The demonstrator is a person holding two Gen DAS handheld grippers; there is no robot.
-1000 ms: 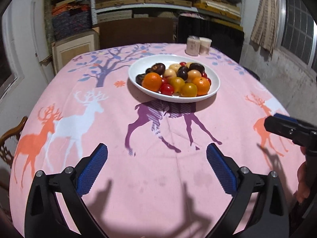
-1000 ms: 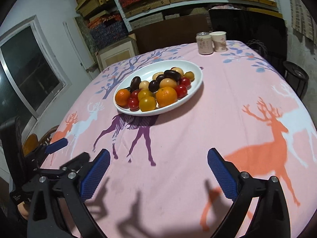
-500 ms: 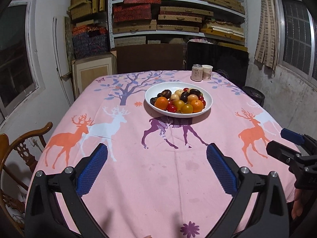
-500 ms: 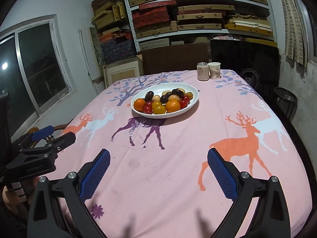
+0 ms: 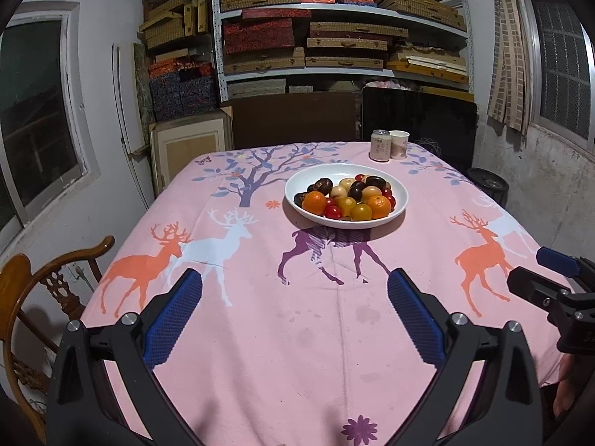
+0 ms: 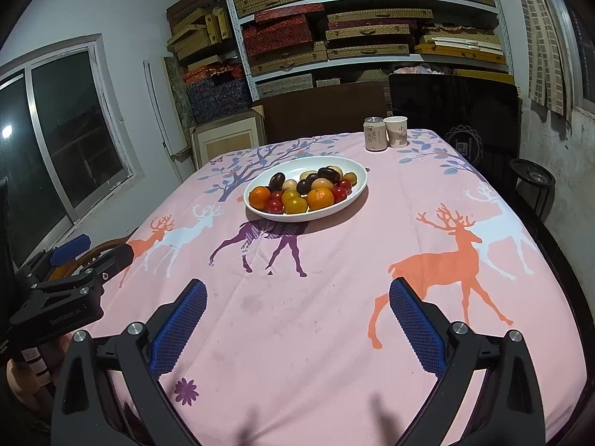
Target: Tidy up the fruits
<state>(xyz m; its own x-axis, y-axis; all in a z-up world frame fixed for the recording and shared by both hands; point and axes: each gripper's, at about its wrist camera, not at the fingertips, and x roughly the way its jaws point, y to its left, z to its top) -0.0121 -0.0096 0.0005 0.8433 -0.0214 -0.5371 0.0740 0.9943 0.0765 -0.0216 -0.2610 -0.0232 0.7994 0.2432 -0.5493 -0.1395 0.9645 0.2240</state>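
Fruits (image 5: 346, 199) fill one white bowl (image 5: 399, 189) that sits on the pink tablecloth (image 5: 297, 319), far of the purple deer print (image 5: 327, 251) and well apart from both grippers. Two oranges (image 5: 314, 202) lie at the bowl's near side, with two yellow-orange round fruits between them; several small red ones, about four dark plums and a few pale fruits are piled behind, overlapping so that an exact count cannot be made. Beyond the bowl, near the far table edge, stand one can (image 5: 380, 145) and one paper cup (image 5: 399, 144), touching or nearly so.

Left gripper (image 5: 293, 297) hovers over the near part of the cloth, jaws spread wide with nothing between the blue pads (image 5: 173, 319). Right gripper (image 6: 297, 299) is likewise released and holds nothing. Each shows at the edge of the other's view, cut off by the frame.

One wooden chair (image 5: 22, 282) stands left of the table, only partly seen. Shelves (image 5: 334, 29) of flat boxes line the back wall; their number is hard to tell.
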